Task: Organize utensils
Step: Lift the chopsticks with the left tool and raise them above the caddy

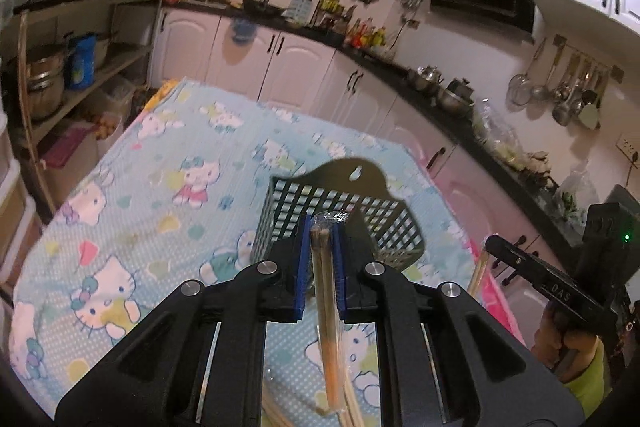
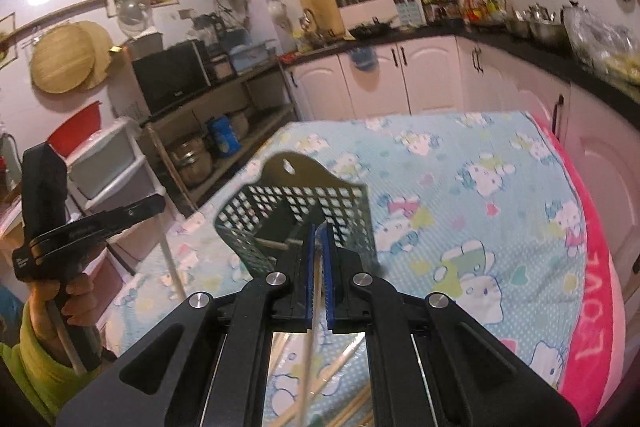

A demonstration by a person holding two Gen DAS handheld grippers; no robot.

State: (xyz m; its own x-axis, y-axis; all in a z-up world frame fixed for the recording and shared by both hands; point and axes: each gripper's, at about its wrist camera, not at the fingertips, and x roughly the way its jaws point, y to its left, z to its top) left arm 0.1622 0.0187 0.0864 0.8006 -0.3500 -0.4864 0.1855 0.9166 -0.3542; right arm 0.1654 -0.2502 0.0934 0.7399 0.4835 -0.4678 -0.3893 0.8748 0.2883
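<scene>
My left gripper (image 1: 326,223) is shut on a pair of chopsticks in a clear wrapper (image 1: 326,287), held above the table in front of a dark perforated utensil basket (image 1: 340,203). Its far end reaches just past the blue pads. My right gripper (image 2: 319,229) is shut on another thin wrapped pair of chopsticks (image 2: 316,291), close before the same basket (image 2: 296,211). Each view shows the other gripper from the side, held in a hand with a green sleeve: the right gripper (image 1: 494,245) and the left gripper (image 2: 158,203), each with a pale stick hanging from it.
The table wears a blue cartoon-cat cloth (image 1: 140,187) with a pink towel (image 2: 592,287) along its right edge. Several loose chopsticks (image 2: 340,359) lie on the cloth under the grippers. White cabinets, a cluttered counter (image 1: 440,95) and a shelf rack (image 1: 80,75) surround the table.
</scene>
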